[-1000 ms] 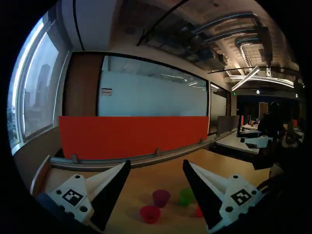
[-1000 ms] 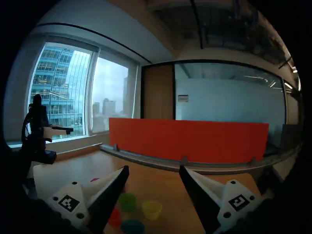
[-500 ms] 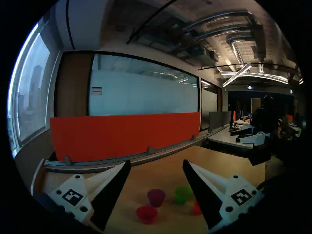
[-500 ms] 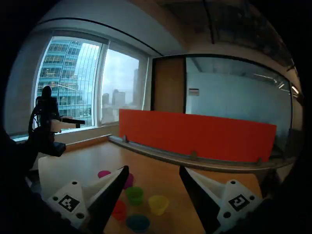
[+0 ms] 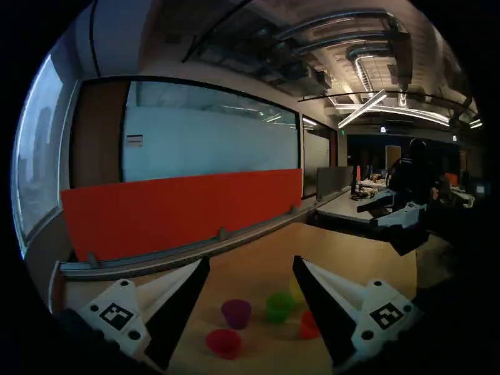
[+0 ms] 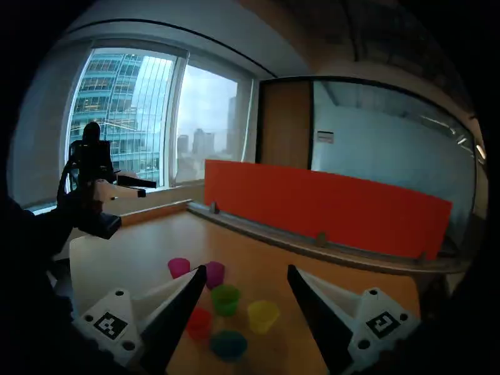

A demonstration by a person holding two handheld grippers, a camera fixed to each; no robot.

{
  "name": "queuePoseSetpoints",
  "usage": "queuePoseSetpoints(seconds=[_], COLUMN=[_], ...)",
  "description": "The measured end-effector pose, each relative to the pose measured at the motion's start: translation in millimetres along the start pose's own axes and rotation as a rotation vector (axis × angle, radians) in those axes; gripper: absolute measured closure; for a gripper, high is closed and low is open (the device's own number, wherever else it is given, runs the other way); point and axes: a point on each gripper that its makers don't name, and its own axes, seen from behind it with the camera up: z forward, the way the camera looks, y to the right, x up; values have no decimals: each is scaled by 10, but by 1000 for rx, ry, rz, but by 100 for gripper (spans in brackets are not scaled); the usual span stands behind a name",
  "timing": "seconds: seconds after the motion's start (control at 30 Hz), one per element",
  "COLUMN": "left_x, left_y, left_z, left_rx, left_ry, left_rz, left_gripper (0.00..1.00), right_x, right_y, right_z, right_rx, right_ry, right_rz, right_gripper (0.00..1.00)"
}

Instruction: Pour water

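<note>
Cups (image 6: 225, 299) further into view than a second ago, bare desk (image 6: 144, 244) around; left gripper (image 5: 250, 259), right gripper (image 6: 245, 267) jaws released

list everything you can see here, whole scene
cups: six, pink, purple, green, yellow, red, teal, clustered on the table
table: one, light wood, under the cups
divider panel: one, orange, along the table's far edge
windows: tall, city buildings outside, beyond the table
left gripper: one, white with black fingers, open, empty
right gripper: one, white with black fingers, open, empty, above the cups
</note>
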Motion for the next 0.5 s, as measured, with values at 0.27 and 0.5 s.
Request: queuePoseSetpoints(seconds=[0.27, 0.5], left_x=[-177, -361], left_y=[105, 191], left_z=[130, 253], left_rx=[-44, -75], left_ry=[-45, -85], left_rz=[45, 67], left_gripper=[1, 1], right_x=[-148, -298], right_y=[-7, -23], right_z=[-35, -13], right_rx=[20, 33], right_ry=[-42, -86], right_rz=[-3, -19], right_gripper=[0, 0])
